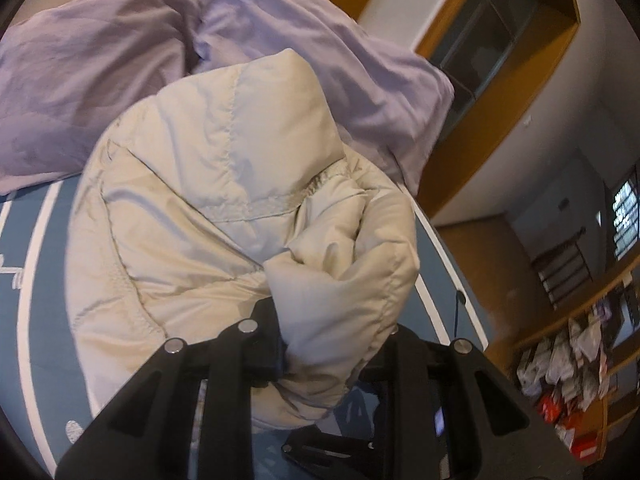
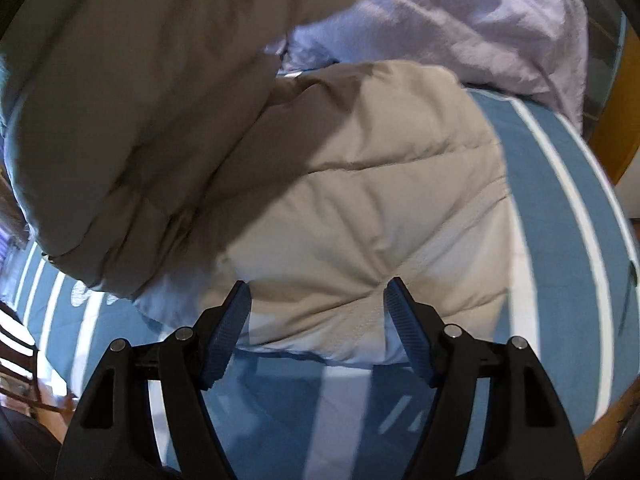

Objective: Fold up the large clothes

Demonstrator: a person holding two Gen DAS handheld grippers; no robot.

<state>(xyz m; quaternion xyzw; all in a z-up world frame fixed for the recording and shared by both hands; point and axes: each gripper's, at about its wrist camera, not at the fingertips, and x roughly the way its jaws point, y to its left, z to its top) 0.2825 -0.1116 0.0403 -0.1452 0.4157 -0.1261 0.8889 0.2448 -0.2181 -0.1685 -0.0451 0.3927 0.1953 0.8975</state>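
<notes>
A cream puffer jacket [image 1: 224, 208] lies bunched on the blue and white striped bed [image 1: 44, 280]. My left gripper [image 1: 324, 344] is shut on a thick fold of the jacket, which bulges up between the fingers and hides the pads. In the right wrist view the jacket [image 2: 360, 216] spreads over the bed [image 2: 560, 184], with one part lifted at the upper left [image 2: 140, 100]. My right gripper [image 2: 318, 300] is open and empty, its blue pads [image 2: 230, 328] on either side of the jacket's near edge.
A lilac duvet [image 1: 100, 64] is piled at the head of the bed, also in the right wrist view [image 2: 480, 20]. A wooden-framed cabinet [image 1: 500, 52] and shelves with clutter [image 1: 568, 364] stand to the right, over a wooden floor.
</notes>
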